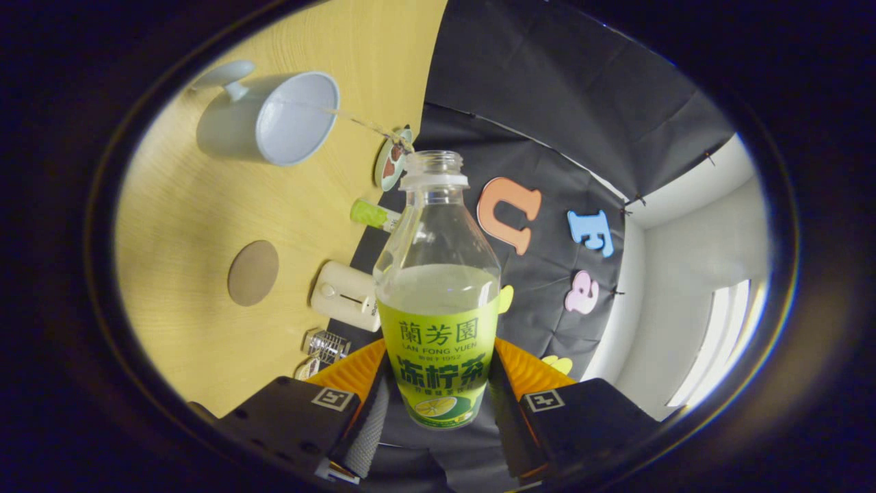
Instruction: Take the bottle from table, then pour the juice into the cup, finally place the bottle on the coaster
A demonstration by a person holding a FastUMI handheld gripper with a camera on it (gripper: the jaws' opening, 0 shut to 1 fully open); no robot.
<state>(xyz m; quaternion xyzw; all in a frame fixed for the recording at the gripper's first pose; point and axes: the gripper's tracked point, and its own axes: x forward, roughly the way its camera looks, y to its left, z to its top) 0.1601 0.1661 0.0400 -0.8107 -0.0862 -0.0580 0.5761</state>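
1. The claw (438,390) sits at the bottom centre of the frame, its two fingers closed against either side of the bottle (438,287), pressing on the lower, labelled part.
2. The bottle stands in the middle of the frame, uncapped, with a clear upper body and a green label below. Pale liquid fills it to just above the label.
3. A thin stream of juice (363,123) runs from the bottle's open mouth toward the upper left of the frame and reaches the cup (274,123).
4. The cup is pale, with a handle on its far side from the bottle. It sits on the wooden tabletop (191,226) in the upper left of the frame, its open mouth facing the bottle.
5. The coaster (253,272), a round brown disc, lies flat on the tabletop at the left centre of the frame, well apart from the cup and left of the bottle.
6. Near the tabletop's edge, between coaster and bottle, stands a small cream box-like item (345,296). A small clear object (327,344) is just below it in the frame.
7. A green and white tube-like item (373,215) lies near the bottle's shoulder, and a small round item (391,161) sits just beside the bottle's mouth; what it is cannot be told.
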